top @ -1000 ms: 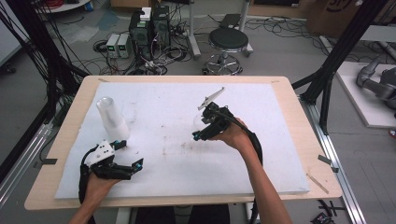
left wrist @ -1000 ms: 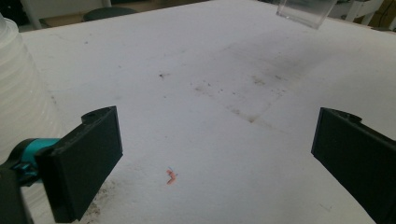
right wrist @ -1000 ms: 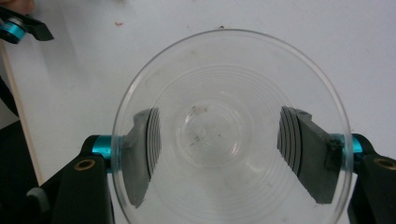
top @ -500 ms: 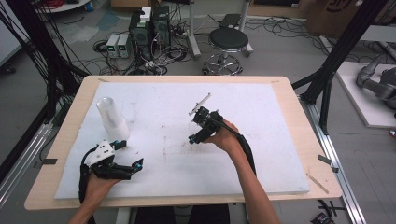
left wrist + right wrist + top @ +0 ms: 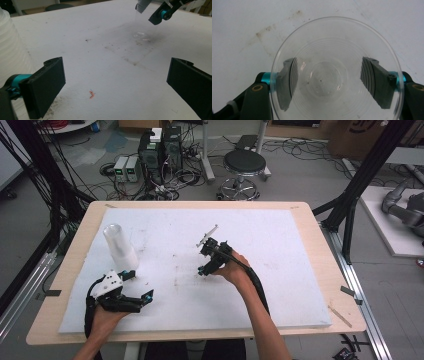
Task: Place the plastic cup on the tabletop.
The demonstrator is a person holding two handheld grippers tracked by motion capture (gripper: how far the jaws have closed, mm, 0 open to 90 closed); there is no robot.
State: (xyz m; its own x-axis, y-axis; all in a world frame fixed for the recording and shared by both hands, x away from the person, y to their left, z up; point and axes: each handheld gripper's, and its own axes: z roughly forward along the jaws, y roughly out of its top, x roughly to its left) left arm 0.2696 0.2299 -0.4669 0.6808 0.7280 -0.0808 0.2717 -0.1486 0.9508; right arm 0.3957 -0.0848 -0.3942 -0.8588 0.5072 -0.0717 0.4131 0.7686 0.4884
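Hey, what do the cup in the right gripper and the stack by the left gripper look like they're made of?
The cup looks like thin clear plastic, glossy: the jaws and the table show through it, and fine moulded rings run round its wall. The stack looks like nested cups of the same plastic, milky white where the ribbed layers overlap. Glass can't be fully ruled out by look alone.

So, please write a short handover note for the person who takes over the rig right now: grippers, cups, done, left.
Right gripper: shut on a clear plastic cup, held just above the white mat near its middle.
Left gripper: open, holds nothing, low over the mat's front left.
Stack of cups: upright on the mat, just behind the left gripper.
Done: one cup taken up.
Left: probably set this cup down on the mat, then let go.
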